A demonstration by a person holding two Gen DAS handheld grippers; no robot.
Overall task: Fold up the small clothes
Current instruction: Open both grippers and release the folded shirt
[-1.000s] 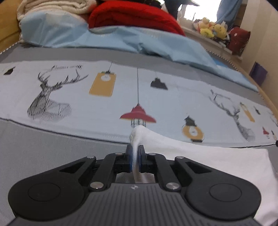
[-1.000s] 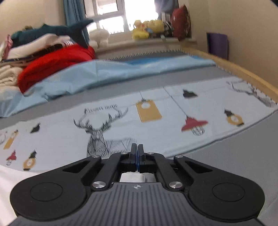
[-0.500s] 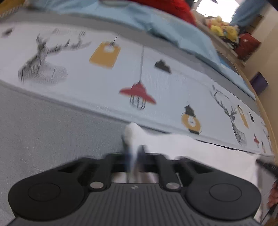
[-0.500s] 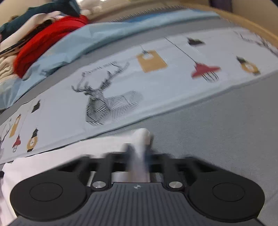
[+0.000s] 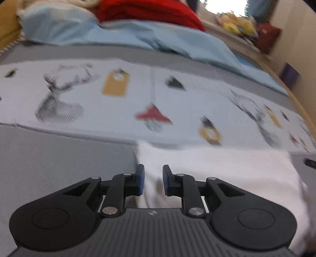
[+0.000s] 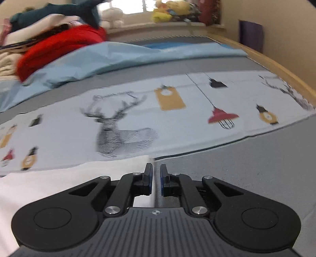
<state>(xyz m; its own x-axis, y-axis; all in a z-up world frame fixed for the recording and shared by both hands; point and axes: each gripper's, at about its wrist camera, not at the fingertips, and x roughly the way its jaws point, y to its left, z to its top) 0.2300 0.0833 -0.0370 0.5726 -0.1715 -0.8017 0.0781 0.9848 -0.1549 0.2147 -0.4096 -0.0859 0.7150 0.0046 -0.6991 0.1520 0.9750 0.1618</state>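
A small white garment point(image 5: 217, 170) lies flat on the grey bed cover point(image 5: 59, 158), its far edge against a pale blue panel printed with deer and lamps point(image 5: 118, 118). My left gripper point(image 5: 153, 178) hovers over the garment's left corner with its jaws opening; the cloth lies below the gap and the blue pads do not press it. In the right wrist view the garment point(image 6: 59, 181) ends at its right edge just under my right gripper point(image 6: 156, 174). Its jaws are opening by a narrow gap and pinch nothing.
A light blue quilt point(image 5: 138, 33) and a red blanket point(image 5: 148, 9) are heaped at the far side of the bed, with folded cloth and a dark plush shark point(image 6: 85, 9). A wooden bed rail point(image 6: 276, 65) runs along the right. Plush toys point(image 6: 169, 9) sit on the windowsill.
Both grippers had a raised corner of the white garment pinched. Now their jaws have parted and the garment lies flat on the bed.
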